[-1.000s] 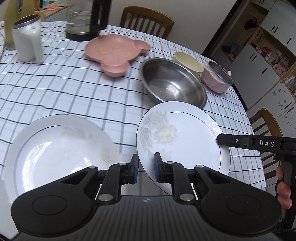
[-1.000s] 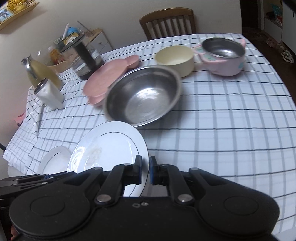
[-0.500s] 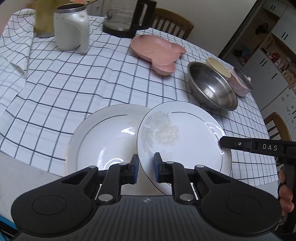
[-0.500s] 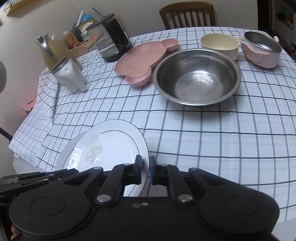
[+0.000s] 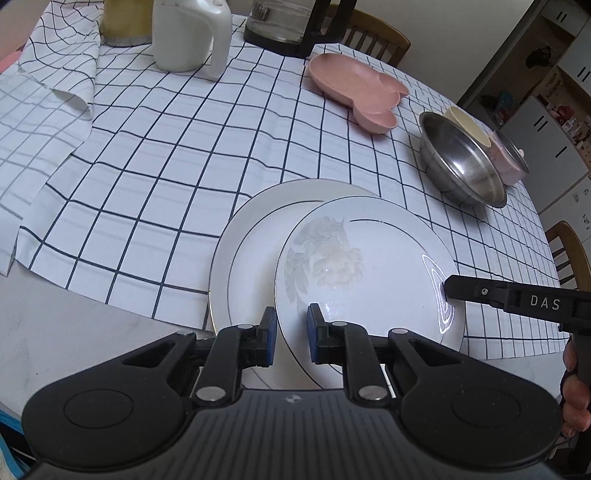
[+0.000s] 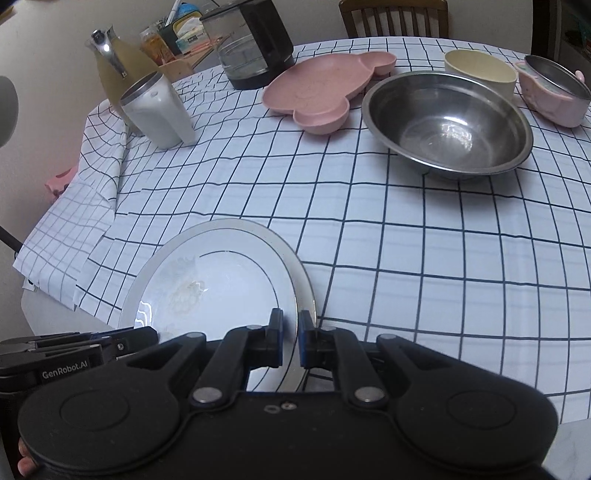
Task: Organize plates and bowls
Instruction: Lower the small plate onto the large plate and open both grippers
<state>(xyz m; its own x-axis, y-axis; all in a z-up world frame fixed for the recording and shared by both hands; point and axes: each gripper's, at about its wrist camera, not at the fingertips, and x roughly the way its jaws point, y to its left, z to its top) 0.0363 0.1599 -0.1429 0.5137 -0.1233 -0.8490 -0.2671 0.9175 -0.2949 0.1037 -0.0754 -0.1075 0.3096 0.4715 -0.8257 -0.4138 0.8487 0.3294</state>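
Left claw (image 5: pixel 290 338): nearly closed, its blue pads pinching the near rim of the floral plate (image 5: pixel 362 266).
Right claw (image 6: pixel 290 341): closed almost fully on the opposite rim of the same plate, shown in the right wrist view as a gold-lined disc (image 6: pixel 221 291); its black tip entered the left wrist view from the right (image 5: pixel 448 290).
Hands: fingers of the person's right hand (image 5: pixel 574 391) wrapped the right claw's handle; a fingertip of the left hand showed at the lower left corner of the right wrist view.
Floral plate: held at both rims, tilted slightly, positioned over the larger white plate (image 5: pixel 247 266) and overlapping its right half. Contact between the two plates could not be confirmed.
Larger white plate: lay flat at the near edge of the tabletop (image 5: pixel 81 325), partly on the checked cloth (image 5: pixel 184 155).
Steel bowl (image 6: pixel 448 122): upright on the cloth, well apart from the plates, toward the far right.
Cream bowl (image 6: pixel 480 68): just behind the steel bowl.
Pink pot with steel insert (image 6: pixel 554 92): beside the cream bowl, near the tabletop's edge.
Pink bear-shaped plate (image 6: pixel 317 88): left of the steel bowl.
White jug (image 5: pixel 188 33): far left, on the cloth.
Glass carafe (image 6: pixel 251 55): behind the pink bear-shaped plate.
Yellow flask (image 6: pixel 120 70): behind the white jug.
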